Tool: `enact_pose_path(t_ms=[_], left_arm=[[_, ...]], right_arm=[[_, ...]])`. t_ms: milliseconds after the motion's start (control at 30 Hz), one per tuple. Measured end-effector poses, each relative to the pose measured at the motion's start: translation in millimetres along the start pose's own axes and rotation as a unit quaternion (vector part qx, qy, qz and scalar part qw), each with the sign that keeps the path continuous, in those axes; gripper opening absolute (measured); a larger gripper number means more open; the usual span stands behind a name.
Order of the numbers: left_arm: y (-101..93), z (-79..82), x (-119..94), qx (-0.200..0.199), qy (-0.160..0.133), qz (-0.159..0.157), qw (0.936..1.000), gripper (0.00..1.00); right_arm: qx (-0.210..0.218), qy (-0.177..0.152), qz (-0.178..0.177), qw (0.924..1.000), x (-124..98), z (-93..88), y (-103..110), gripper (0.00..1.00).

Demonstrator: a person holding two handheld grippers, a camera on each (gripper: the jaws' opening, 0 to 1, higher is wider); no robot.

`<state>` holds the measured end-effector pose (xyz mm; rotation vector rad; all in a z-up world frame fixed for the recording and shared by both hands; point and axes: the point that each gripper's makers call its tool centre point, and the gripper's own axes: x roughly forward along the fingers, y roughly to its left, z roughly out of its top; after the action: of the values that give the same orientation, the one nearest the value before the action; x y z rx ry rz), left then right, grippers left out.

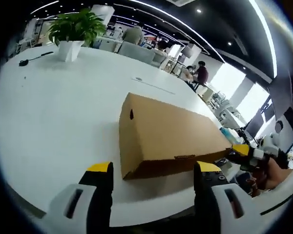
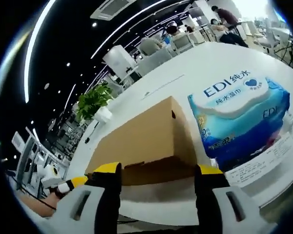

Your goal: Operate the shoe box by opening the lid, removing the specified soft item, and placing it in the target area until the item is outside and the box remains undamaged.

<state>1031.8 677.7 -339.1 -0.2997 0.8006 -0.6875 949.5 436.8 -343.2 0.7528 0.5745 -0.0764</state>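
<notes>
Closed shoe box [image 1: 161,136], wipes pack [image 2: 239,117] beside, tools apart

Colours on the white worktop [image 1: 49,112]

The shoe box [image 1: 161,136] is plain brown cardboard with a small dark hole; at its 3 o'clock in the right gripper view lies a wipes pack [image 2: 244,117], blue with a white lid and blue lettering. Both tools, left [image 1: 154,178] and right [image 2: 156,178], are black with yellow tips and pale grey bodies. At 11 o'clock a green plant [image 1: 75,27] stands in a white pot.
</notes>
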Motion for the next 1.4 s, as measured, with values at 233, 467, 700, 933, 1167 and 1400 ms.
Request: enact_pose_path(t_ms=[233,467,700,933,1167,1400], left_arm=[[7.9,2.5,-2.3,-0.057,-0.015,-0.013,0.9982,0.67],[-4.8,15.5,-2.8,-0.061,-0.028,-0.031,0.9972,0.67],[3.1,12.6,11.8,-0.08,-0.031,-0.009,0.9962,0.66],[14.8,1.4,18.2,-0.141,-0.027,0.017,0.9895,0.64],[18.2,-3.2,23.8,-0.182,-0.024,0.015,0.983,0.59],[12.9,-8.9,29.0,-0.224,-0.016,0.013,0.9745,0.58]], right_arm=[[0.061,-0.019,-0.001,0.998,-3.9,2.7,-0.3,0.61],[0.223,-0.061,0.023,0.9727,-3.2,18.4,-3.0,0.56],[0.295,-0.065,-0.009,0.9533,0.3,8.3,-21.7,0.45],[0.308,-0.053,-0.017,0.9499,7.6,2.4,-24.1,0.43],[0.309,-0.039,-0.021,0.95,6.4,-2.3,-20.4,0.4],[0.293,-0.032,-0.02,0.9555,7.5,-2.2,-18.7,0.38]])
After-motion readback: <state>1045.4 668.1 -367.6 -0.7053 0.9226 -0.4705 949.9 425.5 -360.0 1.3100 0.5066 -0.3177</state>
